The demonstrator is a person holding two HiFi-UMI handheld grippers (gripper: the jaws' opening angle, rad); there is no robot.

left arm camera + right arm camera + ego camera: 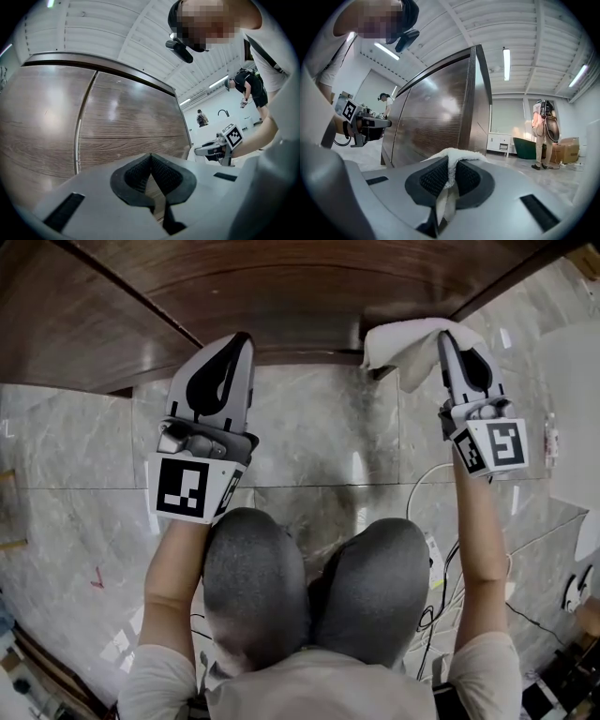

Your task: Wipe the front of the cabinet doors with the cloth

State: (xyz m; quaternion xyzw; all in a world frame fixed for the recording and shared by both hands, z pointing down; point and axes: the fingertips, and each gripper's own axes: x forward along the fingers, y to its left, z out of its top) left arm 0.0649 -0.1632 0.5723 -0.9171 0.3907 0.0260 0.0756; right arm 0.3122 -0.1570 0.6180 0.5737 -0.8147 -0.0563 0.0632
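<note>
Head view: two grippers (240, 339) (446, 336), one cloth (403, 345)

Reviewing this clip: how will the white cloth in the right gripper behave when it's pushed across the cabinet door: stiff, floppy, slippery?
Probably floppy: the cloth bunches and droops around the right gripper rather than holding a shape. Likely light, since a small pinch between the jaws carries it. Its fluffy pile may drag on the cabinet door rather than slide.

My left tool (240, 339) points forward, its jaws pressed together and empty; my right tool (446, 337), arm outstretched, is clamped on the cloth (403, 341).
</note>
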